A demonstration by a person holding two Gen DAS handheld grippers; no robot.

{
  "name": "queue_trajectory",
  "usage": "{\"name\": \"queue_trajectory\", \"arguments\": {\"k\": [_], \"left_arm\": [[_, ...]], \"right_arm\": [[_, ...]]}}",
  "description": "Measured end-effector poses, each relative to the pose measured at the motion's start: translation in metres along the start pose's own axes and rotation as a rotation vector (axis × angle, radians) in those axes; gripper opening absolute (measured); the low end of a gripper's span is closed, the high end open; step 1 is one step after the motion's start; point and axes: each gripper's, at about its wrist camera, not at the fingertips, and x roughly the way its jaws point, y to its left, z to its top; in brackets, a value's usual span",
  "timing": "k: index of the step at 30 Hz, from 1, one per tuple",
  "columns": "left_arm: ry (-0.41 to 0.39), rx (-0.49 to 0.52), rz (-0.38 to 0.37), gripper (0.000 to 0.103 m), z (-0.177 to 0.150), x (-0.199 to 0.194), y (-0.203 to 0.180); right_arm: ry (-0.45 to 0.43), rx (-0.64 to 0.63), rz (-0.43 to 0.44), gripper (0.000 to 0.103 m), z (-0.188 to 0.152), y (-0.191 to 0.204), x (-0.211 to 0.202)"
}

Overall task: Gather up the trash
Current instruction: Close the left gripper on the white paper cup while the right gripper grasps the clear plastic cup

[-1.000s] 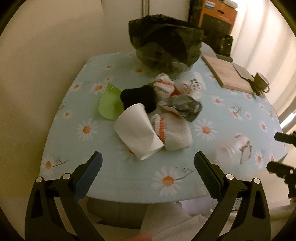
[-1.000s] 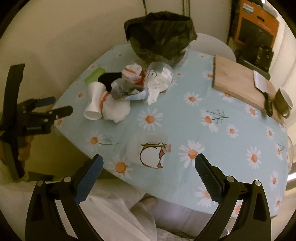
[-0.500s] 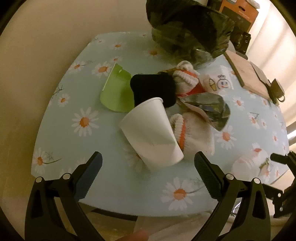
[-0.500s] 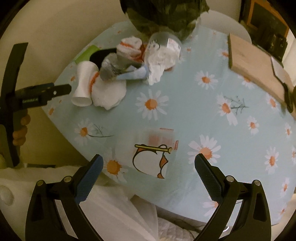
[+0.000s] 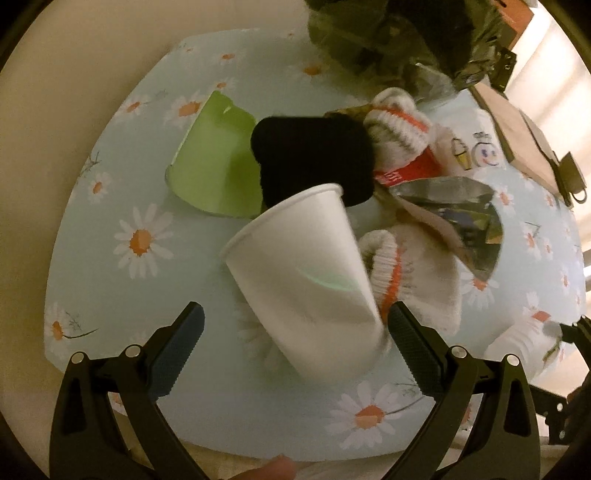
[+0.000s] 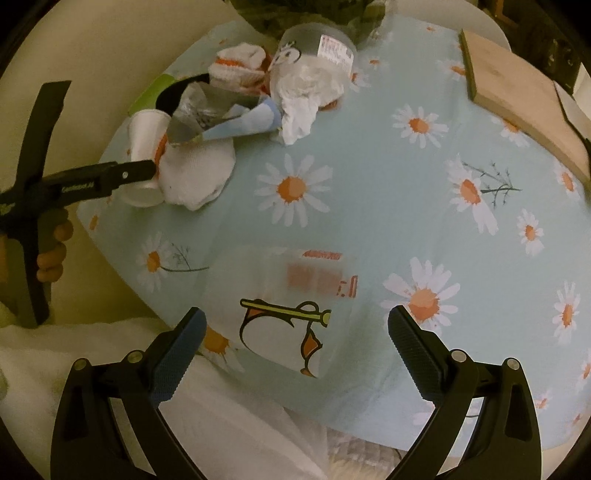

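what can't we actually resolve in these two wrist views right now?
- Trash bag: cut off by the top edge in both views; opening unseen.
- Clear printed cup, right wrist: motion-blurred, label unreadable.
- Paper cup, left wrist: blurred; contact with the left gripper unclear.
- Black item: partly hidden behind that cup.

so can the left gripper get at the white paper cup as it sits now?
Probably yes. The left gripper is open, and the white paper cup lies on its side with its base already between the fingers. Nothing blocks the approach; the white sock presses against the cup's right side and might get pinched too.
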Motion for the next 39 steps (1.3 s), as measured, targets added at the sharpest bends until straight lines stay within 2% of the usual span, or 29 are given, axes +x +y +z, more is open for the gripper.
{"name": "queue_trajectory", "arguments": {"k": [3,5,7,11,15,17,24,27,30,34,39], "left_arm": [[0.015,-0.006,-0.011,0.097,0.001,0.007,0.002],[0.024,-0.011,-0.013,0.097,0.001,0.012,0.003],[0.048,-0.022,-0.021,0.098,0.001,0.018,0.005],[0.085,-0.046,-0.041,0.098,-0.003,0.029,0.01],[0.067,-0.007,-0.015,0.098,-0.003,0.029,0.006],[0.054,0.032,0.026,0.099,-0.006,0.033,0.0],[0.043,0.031,0.027,0.098,-0.003,0.035,-0.007],[0.019,-0.005,0.039,0.09,-0.004,0.031,0.001],[-0.004,0.009,0.034,0.061,-0.004,0.023,0.003],[-0.009,-0.011,-0.024,0.059,-0.001,0.016,0.008],[-0.027,0.027,0.0,0.059,-0.004,0.007,0.006]], "right_arm": [[0.014,0.0,0.007,0.094,0.0,0.002,0.005],[0.019,0.006,0.017,0.089,0.0,0.0,0.007],[0.029,0.011,0.027,0.074,0.0,0.0,0.01],[0.048,0.013,0.038,0.065,-0.001,0.001,0.015],[0.051,0.026,0.061,0.051,-0.003,0.0,0.018],[0.058,0.031,0.07,0.043,-0.004,-0.002,0.02],[0.031,0.026,0.099,0.019,-0.003,-0.008,0.016],[-0.001,0.021,0.096,0.009,-0.002,-0.007,0.01],[-0.008,0.022,0.118,0.008,0.0,-0.007,0.006],[-0.008,0.046,0.166,0.006,-0.002,-0.012,0.006],[-0.023,0.044,0.19,0.005,-0.004,-0.008,0.0]]}}
